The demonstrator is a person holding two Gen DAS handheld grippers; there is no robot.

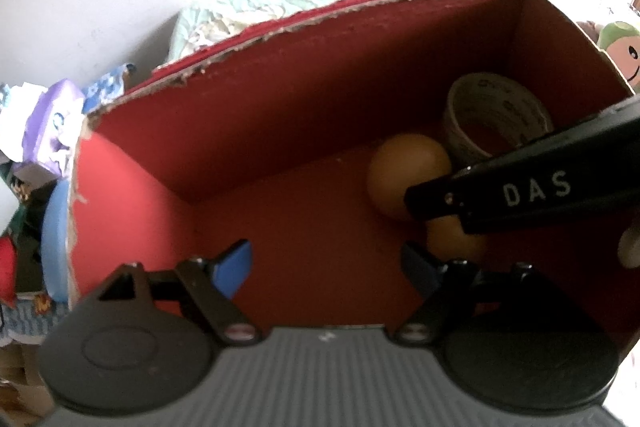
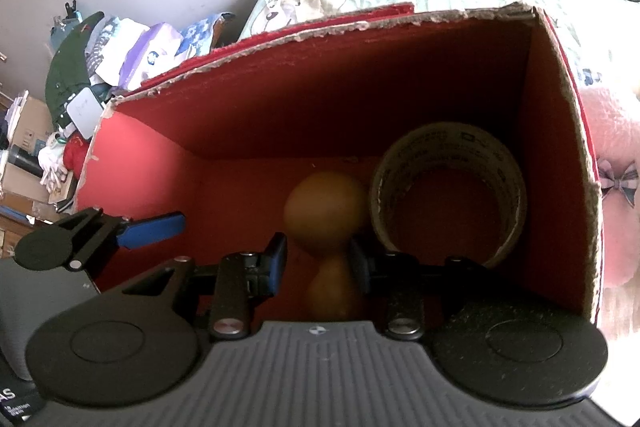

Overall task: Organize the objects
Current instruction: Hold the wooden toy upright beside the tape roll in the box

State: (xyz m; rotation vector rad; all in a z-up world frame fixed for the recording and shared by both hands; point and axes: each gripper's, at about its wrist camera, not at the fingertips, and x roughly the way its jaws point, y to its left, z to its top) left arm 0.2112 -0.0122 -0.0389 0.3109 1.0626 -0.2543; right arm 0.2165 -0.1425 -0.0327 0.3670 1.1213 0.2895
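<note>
My left gripper [image 1: 326,269] hangs inside the red cardboard box [image 1: 280,75] over bare floor near the left wall, jaws spread wide with nothing between them. Moving right, my right gripper [image 2: 318,263] is down toward the right end of the box with its jaws part-closed around the narrow neck of the brown wooden peg-like piece [image 2: 326,211]; the pads look to be on it, though the blur makes contact hard to confirm. Its round head sits just beside, maybe touching, the tape roll [image 2: 448,187], which stands in the back right corner against the right wall. Risks as I judge them: the neck is smooth and rounded, so it could slip or pivot in the pads; releasing now could let it roll across the floor; the right finger could nudge the tape roll over; both grippers share a tight box, so a sideways move could clash them or catch the torn rim.
</note>
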